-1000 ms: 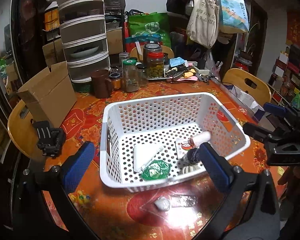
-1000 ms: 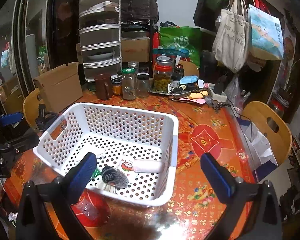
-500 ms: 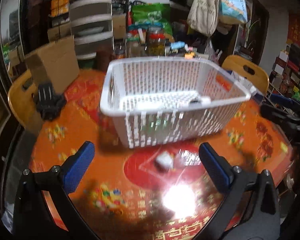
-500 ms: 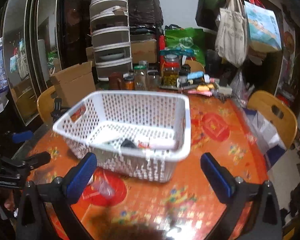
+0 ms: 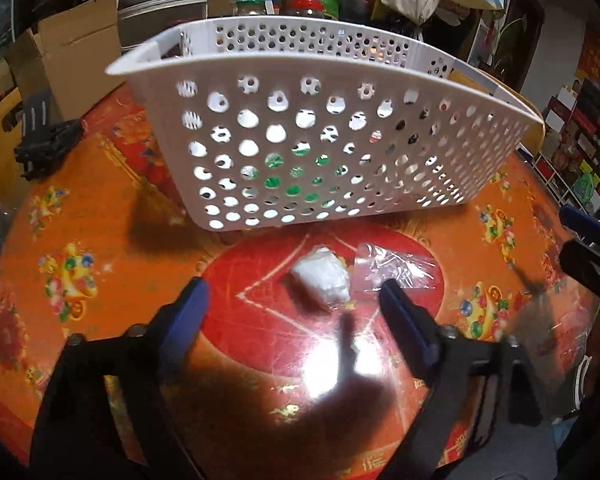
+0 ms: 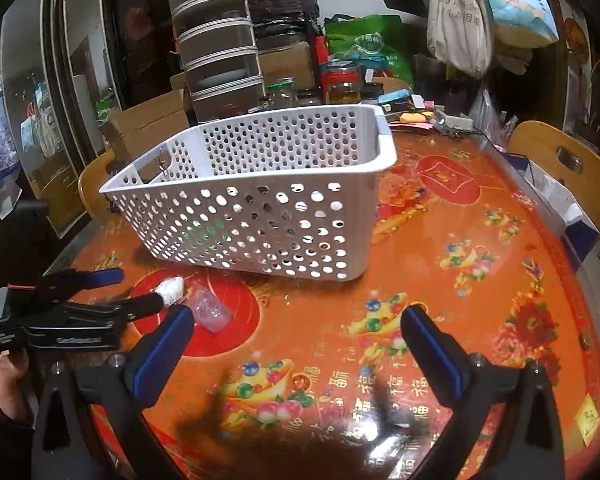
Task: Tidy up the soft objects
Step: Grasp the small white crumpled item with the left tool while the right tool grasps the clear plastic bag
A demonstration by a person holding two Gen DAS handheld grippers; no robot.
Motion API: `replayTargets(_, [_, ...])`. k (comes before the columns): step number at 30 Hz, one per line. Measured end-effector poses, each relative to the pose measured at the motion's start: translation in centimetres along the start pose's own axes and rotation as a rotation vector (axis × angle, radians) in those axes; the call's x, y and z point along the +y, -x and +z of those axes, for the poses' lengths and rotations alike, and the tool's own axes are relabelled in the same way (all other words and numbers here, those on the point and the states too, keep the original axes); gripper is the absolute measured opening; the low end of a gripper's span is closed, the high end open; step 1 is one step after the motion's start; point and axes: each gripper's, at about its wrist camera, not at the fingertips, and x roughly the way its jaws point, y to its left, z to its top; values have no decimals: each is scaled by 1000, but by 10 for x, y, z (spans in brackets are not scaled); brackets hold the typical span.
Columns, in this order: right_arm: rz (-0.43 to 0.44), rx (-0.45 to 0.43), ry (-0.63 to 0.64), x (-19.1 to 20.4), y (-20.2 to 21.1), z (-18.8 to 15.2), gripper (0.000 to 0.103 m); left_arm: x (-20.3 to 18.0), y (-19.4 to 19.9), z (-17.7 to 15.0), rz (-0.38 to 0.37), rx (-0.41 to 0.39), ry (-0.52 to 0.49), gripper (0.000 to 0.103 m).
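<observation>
Two pairs of tongs are seen, both spread wide and holding nothing. The left gripper is lowered close over the table, and a small white soft bundle lies between its blue fingers, just ahead of the tips and not yet touched by either, as far as can be told. Just to the right of the bundle, near the right-hand finger, a crumpled clear plastic bag is lying; whether the two are joined cannot be told. In the right wrist view the bundle is seen at the tip of one left finger. The right gripper is held over bare tablecloth, with nothing between its fingers.

Beyond the left tongs, the white perforated basket stands near, its near wall facing the tips. Through the holes something green and other pale and dark shapes can be glimpsed, so part of the sorting is judged done; the bundle, and perhaps the bag, are judged to be left.

Open cloth is available around the bundle on every side for a closing grasp. For the transfer, the basket's high near rim must be cleared. To the right, the right gripper's open room runs to the table edge, where a wooden chair stands. Jars and a cardboard box crowd the far side behind the basket.
</observation>
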Motion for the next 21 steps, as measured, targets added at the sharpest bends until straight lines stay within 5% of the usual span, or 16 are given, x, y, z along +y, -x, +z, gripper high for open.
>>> replayTargets(6, [29,4,36,13,-7,-2,101,-8,-16,0,-15,16,-19,51])
replayTargets(9, [52,19,53,19,-15,-3,101,-10,-19,2,-35,26,-24,26])
replayTargets(21, [103,144,169,68,-67,-21,83,23,3,-5,-28,-35,19,26])
